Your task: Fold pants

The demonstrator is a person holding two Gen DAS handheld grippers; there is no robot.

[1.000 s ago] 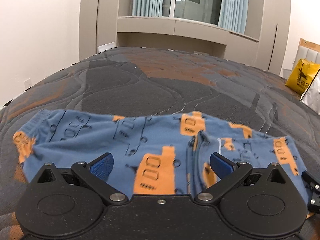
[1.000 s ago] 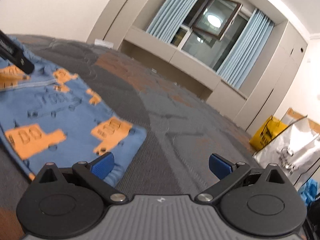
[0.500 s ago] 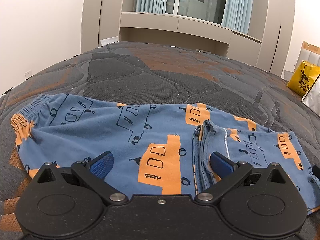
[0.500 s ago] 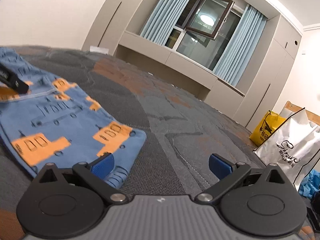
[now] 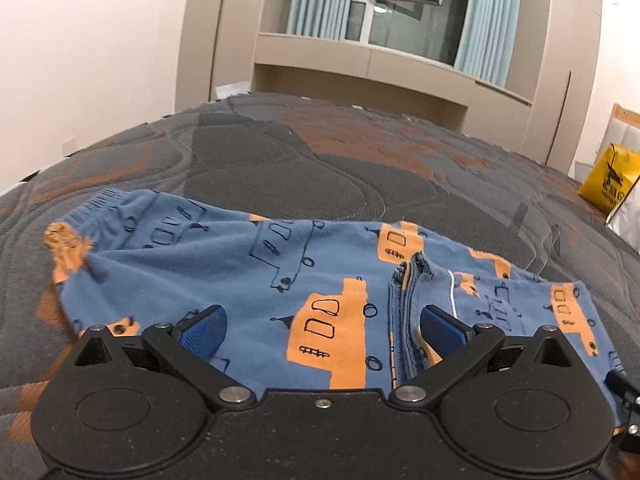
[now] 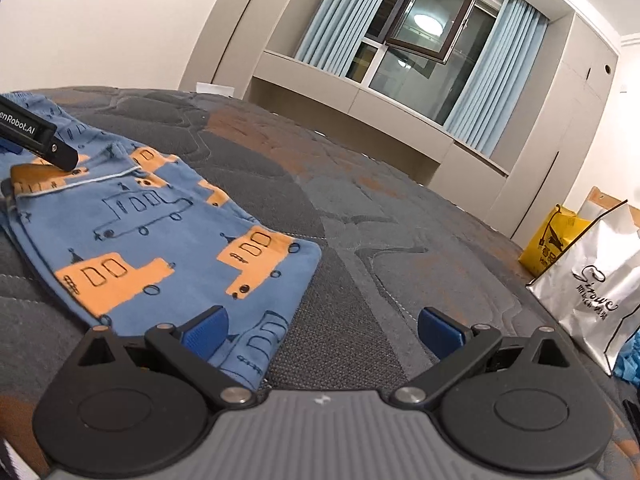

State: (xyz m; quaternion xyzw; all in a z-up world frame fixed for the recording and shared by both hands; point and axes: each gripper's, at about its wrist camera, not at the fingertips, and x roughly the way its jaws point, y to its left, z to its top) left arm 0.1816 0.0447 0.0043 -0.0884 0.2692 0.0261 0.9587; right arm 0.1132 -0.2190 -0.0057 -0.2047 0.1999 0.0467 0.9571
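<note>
Two grippers, both spread wide, gripping nothing. Left gripper [image 5: 322, 330] low over blue pants [image 5: 248, 272], lying flat across lower centre of frame on quilted bed [image 5: 320, 168]. Right gripper [image 6: 322, 328] at pants [image 6: 132, 240] hem edge, lower left; left pad [image 6: 204, 330] over fabric, contact unclear.

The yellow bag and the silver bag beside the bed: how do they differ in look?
The yellow bag is bright yellow with dark print; the silver bag is shiny with cursive lettering. The yellow bag stands farther back, partly hidden by the silver bag. Both stand upright beside the bed.
</note>
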